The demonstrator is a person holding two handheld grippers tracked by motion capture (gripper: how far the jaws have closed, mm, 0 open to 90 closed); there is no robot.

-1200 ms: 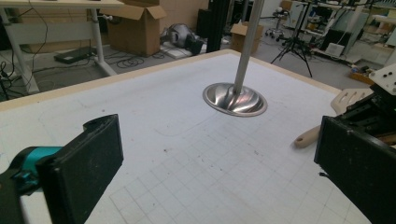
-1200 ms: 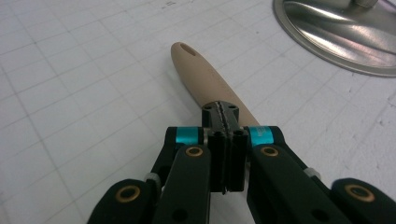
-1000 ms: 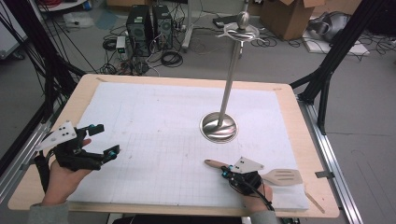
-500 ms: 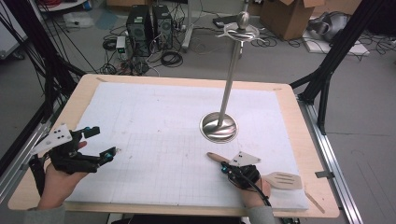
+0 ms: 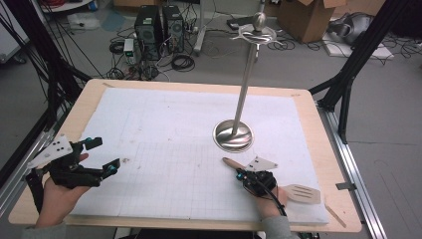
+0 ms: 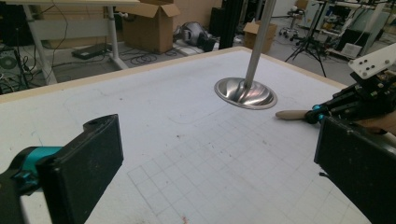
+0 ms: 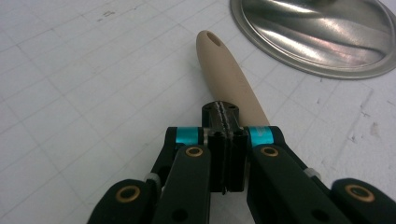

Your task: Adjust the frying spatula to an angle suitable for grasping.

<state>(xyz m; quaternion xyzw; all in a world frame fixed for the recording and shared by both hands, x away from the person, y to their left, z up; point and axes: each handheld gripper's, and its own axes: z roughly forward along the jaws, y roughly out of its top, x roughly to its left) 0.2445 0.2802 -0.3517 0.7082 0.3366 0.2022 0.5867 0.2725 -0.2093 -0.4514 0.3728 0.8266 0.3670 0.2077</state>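
With its jaws clenched empty above the pale wooden slotted spatula (image 5: 293, 191) lying on the white grid mat (image 5: 174, 129), the right gripper (image 5: 242, 175) risked nudging it aside, while the left gripper (image 5: 102, 158) stood released.

The left gripper (image 5: 102, 157) is sliding back toward the near left corner of the table (image 5: 318, 124), drifting slightly away from the middle. The right gripper (image 5: 240, 174) is edging along the spatula (image 5: 293, 191) handle toward the stand (image 5: 233, 135).
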